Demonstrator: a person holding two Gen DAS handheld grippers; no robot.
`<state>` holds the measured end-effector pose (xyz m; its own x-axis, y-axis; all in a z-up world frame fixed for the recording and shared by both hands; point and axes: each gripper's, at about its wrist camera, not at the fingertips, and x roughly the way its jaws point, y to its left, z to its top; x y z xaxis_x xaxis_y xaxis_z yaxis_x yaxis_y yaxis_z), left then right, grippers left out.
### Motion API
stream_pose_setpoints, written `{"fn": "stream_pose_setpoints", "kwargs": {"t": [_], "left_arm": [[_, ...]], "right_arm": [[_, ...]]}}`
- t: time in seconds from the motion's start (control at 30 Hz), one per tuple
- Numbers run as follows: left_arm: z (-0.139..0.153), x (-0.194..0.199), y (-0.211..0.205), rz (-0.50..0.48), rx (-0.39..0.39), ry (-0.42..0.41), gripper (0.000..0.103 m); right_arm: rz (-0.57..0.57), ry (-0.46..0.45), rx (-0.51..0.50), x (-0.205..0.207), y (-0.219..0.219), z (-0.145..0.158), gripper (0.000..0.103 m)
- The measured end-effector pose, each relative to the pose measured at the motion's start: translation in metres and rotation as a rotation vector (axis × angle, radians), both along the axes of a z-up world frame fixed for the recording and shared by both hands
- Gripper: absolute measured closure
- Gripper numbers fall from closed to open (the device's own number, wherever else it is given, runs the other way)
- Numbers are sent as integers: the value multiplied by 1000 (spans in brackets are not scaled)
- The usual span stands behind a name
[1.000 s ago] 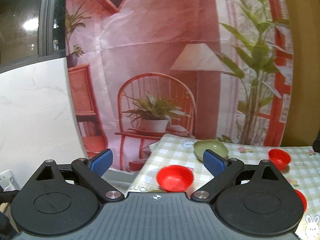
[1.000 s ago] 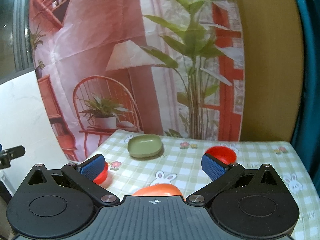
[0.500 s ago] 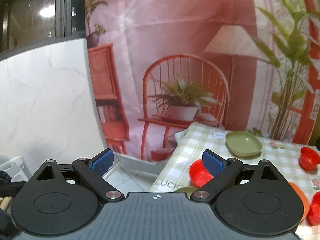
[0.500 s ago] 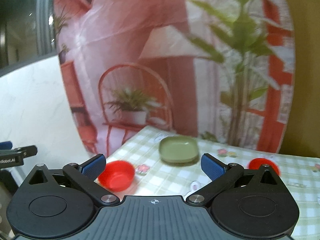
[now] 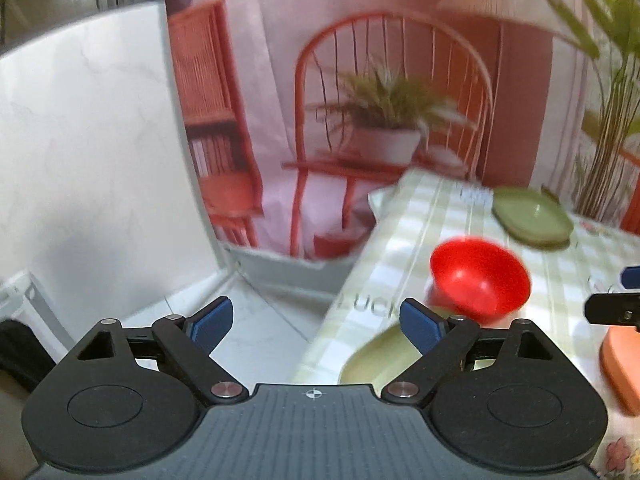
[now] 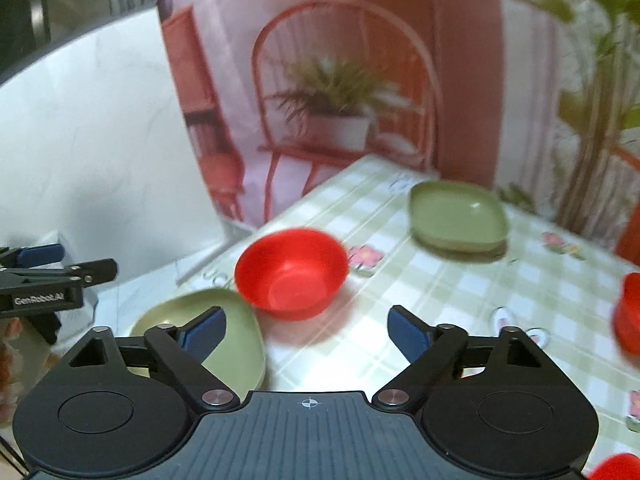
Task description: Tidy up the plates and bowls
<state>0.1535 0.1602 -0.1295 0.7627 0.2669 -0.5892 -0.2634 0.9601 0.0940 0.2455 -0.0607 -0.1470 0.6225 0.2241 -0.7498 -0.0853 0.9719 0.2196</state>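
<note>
Both tongs over the near left corner of the checked table; frames blurred.

Left tongs: jaws apart, nothing between them, just been narrowing a little. They hang past the table's left edge, over floor. Right tongs: jaws apart and empty, also just been closing somewhat; they sit over the cloth, the left pad above the near green plate.

Dishes: near green plate at the near left corner, close to the edge. Red bowl just beyond it, rims touching or nearly so; cannot tell which. Far green plate well apart, toward the backdrop. More red bowls at the right margin, and an orange dish in the left view.

Judgement: step in hand looks like reaching for the near plate or the red bowl. To do it well:
- take the plate by its rim, one pad under, one over;
- clear the bowl's rim first;
- mind the table edge, since a nudge could tip the plate off;
- stack green on green, red in red.
</note>
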Motion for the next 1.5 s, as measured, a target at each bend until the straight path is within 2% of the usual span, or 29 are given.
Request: {"fn": "stream_pose_setpoints", "kwargs": {"t": [0.1, 0.17, 0.23, 0.3, 0.43, 0.5, 0.6, 0.67, 0.7, 0.8, 0.9, 1.27, 1.5], "left_arm": [[-23, 10, 7, 3, -38, 58, 20], [-37, 14, 12, 11, -60, 79, 23], [-48, 15, 17, 19, -86, 93, 27], [-55, 13, 19, 16, -113, 102, 39], [-67, 13, 21, 35, -150, 111, 57], [-73, 13, 22, 42, -186, 122, 70], [-80, 11, 21, 47, -229, 121, 82], [-82, 9, 17, 47, -234, 101, 90], [-82, 8, 14, 49, -225, 96, 93], [-80, 6, 5, 72, -199, 89, 94], [-75, 1, 1, 87, -208, 94, 94], [-49, -12, -22, 59, -164, 106, 94], [-23, -9, -46, -7, -131, 59, 94]], "right_arm": [[55, 35, -21, 9, 15, -19, 29], [85, 64, -34, 12, 25, -31, 43], [114, 93, -30, 12, 32, -42, 50], [138, 113, -29, 11, 38, -50, 54], [161, 136, -10, 10, 43, -61, 65], [164, 144, 16, 8, 43, -63, 69], [164, 149, 46, 5, 40, -65, 77], [161, 153, 60, 6, 37, -67, 86], [156, 150, 73, 5, 35, -67, 86], [145, 149, 85, 4, 32, -65, 88], [132, 140, 103, -1, 27, -59, 89], [73, 100, 142, -20, 5, -36, 89], [-7, 19, 167, -39, -24, -10, 89]]}}
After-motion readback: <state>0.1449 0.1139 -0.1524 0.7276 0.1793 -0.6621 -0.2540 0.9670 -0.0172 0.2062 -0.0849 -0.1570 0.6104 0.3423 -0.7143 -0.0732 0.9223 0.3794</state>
